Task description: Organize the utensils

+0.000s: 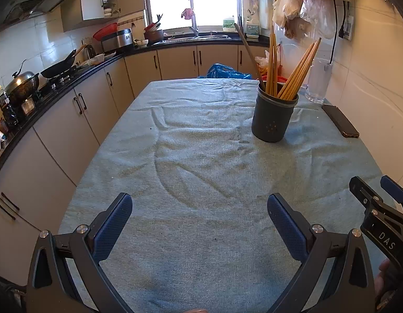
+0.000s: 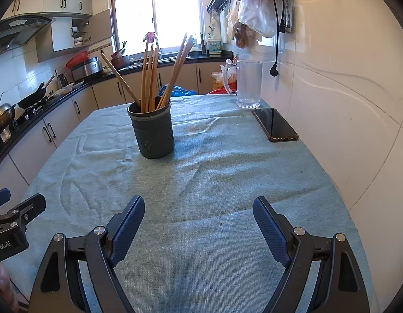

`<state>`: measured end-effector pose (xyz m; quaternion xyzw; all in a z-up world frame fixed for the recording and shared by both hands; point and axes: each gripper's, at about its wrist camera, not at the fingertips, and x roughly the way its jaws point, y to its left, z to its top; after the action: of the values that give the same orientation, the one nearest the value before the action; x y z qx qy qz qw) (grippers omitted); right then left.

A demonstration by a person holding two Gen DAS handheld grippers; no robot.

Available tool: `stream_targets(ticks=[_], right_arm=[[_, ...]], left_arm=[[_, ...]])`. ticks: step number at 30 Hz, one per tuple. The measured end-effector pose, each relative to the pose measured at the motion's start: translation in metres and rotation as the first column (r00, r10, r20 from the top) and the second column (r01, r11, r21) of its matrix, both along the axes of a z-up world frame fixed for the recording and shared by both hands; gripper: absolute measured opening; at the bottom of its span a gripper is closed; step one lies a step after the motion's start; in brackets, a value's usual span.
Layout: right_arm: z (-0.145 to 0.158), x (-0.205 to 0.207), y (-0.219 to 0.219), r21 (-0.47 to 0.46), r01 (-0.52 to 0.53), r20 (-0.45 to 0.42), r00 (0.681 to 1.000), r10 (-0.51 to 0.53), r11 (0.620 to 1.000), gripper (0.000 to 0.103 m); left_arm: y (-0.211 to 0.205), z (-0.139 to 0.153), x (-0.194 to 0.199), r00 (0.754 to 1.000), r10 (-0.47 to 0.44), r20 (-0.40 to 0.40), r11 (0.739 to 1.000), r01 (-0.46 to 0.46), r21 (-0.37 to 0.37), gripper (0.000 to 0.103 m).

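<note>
Both grippers, left (image 1: 199, 210) and right (image 2: 199, 214), jaws spread and empty; dark grey perforated cylindrical holder (image 2: 152, 130) of upright wooden chopsticks (image 2: 149, 75) stands ahead toward the surface's far edge, nearer the right.

**Count of the things on the table**

One dark holder (image 2: 152, 130) stands on the one cloth-covered table (image 2: 227, 187). In it are wooden chopsticks (image 2: 149, 78); about nine stick ends show, but the exact number I cannot tell, because they overlap. There is one clear glass mug (image 2: 249, 83) and one black phone (image 2: 275, 124). Two grippers are seen: the left gripper (image 1: 200, 216) and the right gripper (image 2: 199, 219).
</note>
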<state>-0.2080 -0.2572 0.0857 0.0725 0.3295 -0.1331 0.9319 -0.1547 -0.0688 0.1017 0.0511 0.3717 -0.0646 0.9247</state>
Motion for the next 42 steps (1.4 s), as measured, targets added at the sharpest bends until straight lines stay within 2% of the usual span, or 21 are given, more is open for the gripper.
stream_targets(ticks=[31, 42], right_arm=[[0.005, -0.006, 0.003, -0.003, 0.001, 0.027, 1.000, -0.001, 1.000, 0.090], [0.006, 0.012, 0.011, -0.031, -0.040, 0.011, 0.999, 0.041, 0.999, 0.090]], left_arm=[[-0.003, 0.008, -0.008, 0.999, -0.015, 0.034, 1.000, 0.015, -0.007, 0.103], [-0.007, 0.011, -0.002, 0.999, -0.028, 0.030, 1.000, 0.029, -0.013, 0.103]])
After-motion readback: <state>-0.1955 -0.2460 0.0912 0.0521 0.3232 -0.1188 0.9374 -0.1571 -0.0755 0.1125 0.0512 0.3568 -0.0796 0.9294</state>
